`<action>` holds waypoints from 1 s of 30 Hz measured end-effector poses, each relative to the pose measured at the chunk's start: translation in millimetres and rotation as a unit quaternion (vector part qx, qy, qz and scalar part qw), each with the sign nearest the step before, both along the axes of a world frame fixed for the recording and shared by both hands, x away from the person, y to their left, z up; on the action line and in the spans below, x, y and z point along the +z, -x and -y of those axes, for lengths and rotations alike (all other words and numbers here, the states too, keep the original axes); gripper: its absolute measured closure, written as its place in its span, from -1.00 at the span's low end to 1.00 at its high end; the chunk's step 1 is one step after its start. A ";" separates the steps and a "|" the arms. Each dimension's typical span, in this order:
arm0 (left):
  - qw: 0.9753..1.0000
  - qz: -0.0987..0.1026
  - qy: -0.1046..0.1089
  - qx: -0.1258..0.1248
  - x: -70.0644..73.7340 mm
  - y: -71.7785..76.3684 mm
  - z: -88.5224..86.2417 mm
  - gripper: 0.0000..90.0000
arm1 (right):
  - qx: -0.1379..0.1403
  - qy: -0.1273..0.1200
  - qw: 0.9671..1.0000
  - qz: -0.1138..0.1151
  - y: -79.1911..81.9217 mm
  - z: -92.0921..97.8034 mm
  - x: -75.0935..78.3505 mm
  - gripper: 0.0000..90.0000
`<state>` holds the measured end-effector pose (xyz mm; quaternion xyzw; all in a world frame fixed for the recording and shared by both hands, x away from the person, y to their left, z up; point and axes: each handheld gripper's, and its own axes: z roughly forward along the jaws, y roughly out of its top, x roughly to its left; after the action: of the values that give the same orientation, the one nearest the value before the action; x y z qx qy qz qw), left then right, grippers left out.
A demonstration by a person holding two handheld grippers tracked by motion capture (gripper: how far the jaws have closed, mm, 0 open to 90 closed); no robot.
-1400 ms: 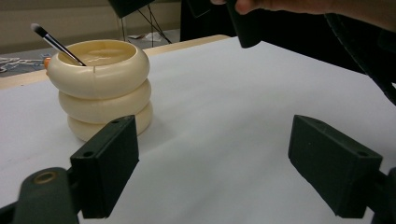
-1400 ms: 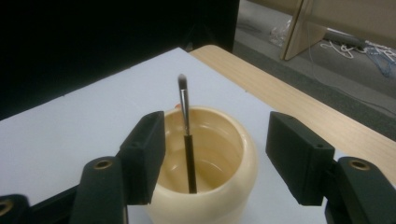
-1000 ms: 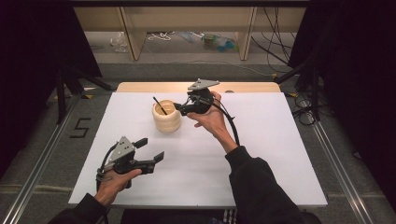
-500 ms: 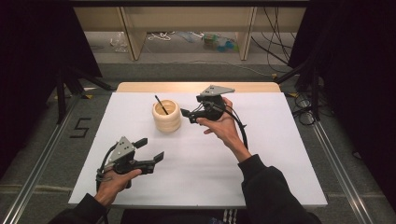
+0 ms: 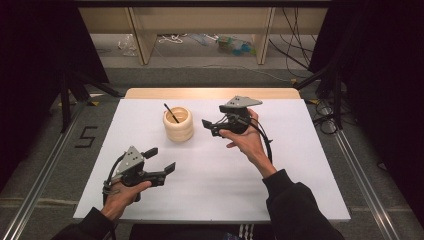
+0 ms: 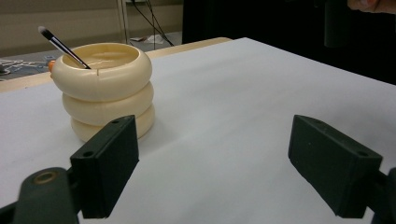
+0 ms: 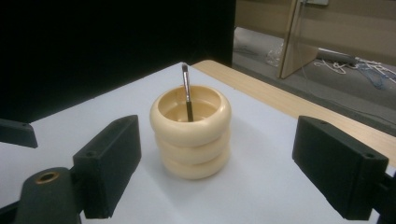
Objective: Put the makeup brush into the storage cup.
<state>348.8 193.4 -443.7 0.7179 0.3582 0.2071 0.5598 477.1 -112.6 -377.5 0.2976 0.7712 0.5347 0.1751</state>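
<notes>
The white table (image 5: pixel 215 170) carries a cream holder (image 5: pixel 178 124) made of three stacked rings, standing near the far edge, a little left of the middle. A thin black brush (image 5: pixel 171 113) leans inside it, its tip rising over the rim toward the far left corner; its lower end is hidden within the holder. The right gripper (image 5: pixel 212 126) is held just beside the holder on its right, above the surface, jaws spread wide and empty, touching nothing. The left gripper (image 5: pixel 161 162) sits near the near left corner, well apart from the holder, released and holding nothing, its jaws wide too. In the left gripper view something small and orange (image 6: pixel 50 66) peeks out behind the holder, perhaps on the floor beyond; it is too cut off to name.
</notes>
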 end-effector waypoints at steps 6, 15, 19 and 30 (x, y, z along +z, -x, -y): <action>1.000 0.005 0.020 0.011 -0.7 -0.8 2.9 -0.65 | -0.001 -0.001 1.000 -0.001 7.0 6.1 -0.7 -0.63; 1.000 0.007 0.020 0.012 -0.6 -0.8 2.8 -0.65 | -0.004 -0.003 1.000 0.007 19.1 18.3 0.1 -0.64; 0.999 0.006 0.028 0.015 -0.8 -0.7 3.5 -0.65 | -0.011 -0.007 1.000 0.010 24.6 23.6 -0.6 -0.65; 0.999 0.007 0.029 0.015 -0.5 -0.8 3.4 -0.65 | -0.016 0.006 1.000 0.015 37.8 34.4 -11.9 -0.64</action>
<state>349.6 190.0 -444.2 0.6945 0.3709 0.2105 0.5794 439.3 -146.9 -389.5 0.3006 0.7669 0.5316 0.1971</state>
